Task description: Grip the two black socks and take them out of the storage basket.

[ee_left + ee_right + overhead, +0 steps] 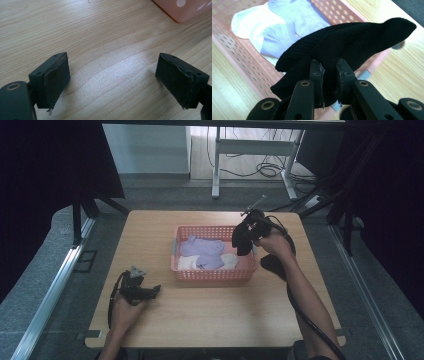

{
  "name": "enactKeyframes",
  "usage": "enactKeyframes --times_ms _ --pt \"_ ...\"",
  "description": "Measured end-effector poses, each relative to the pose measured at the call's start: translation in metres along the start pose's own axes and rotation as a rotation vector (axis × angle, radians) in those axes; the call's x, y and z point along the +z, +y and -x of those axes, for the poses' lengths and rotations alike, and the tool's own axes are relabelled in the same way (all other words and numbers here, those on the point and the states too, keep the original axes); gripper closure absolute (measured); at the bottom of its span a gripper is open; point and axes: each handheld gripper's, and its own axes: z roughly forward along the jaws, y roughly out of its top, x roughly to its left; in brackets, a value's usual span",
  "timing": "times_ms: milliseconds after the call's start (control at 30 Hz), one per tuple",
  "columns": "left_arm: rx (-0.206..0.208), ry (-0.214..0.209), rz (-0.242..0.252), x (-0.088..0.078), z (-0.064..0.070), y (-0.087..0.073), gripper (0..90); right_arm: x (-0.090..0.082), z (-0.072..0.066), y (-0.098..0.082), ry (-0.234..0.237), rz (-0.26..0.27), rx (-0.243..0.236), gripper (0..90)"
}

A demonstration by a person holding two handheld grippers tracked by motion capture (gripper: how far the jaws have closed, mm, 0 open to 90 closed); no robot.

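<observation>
- Over the right rim of the basket (215, 275), my right gripper (245, 240) hangs clear of the surface (210, 315), its jaws pinched narrow on a black sock (352, 42).
- That sock droops from the jaws in a folded bunch, one end hanging past the basket's far-right corner and the rest above its mesh floor; it touches nothing in the basket as far as I can tell.
- Down inside the basket lie purple socks (202, 247) and a white one (187, 262), spread over the left and middle of the floor. The right end, under my sock, looks bare.
- Well left of the basket, near its front-left corner, my left gripper (142, 291) rests low on the surface with jaws wide and nothing between them; bare wood lies ahead, with the basket's corner (185, 11) at the top right of its view.
- I judge the step in hand to be carrying the black sock to the basket for dropping in, though lifting it out would look much the same.
- Next, if dropping: bring the right gripper a little further in over the bare right end, lower it until the sock's hanging end is inside the rim, then spread the jaws.
- One risk I see: the end past the corner could drape over the rim, so I should centre it first.
</observation>
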Motion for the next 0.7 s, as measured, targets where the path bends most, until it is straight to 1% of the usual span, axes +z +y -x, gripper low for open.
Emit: enactKeyframes --times_ms 267,300,700 --pt "0.000 0.000 0.000 0.000 0.000 0.000 11.8 -0.015 0.017 -0.020 -0.029 0.013 0.042 78.0" --pt "0.000 0.000 0.000 0.000 0.000 0.000 11.8 -0.016 0.019 -0.023 -0.032 0.014 0.042 78.0" --pt "0.000 0.001 0.000 0.000 0.000 0.000 11.8 -0.032 0.041 -0.055 -0.081 0.006 0.109 77.9"
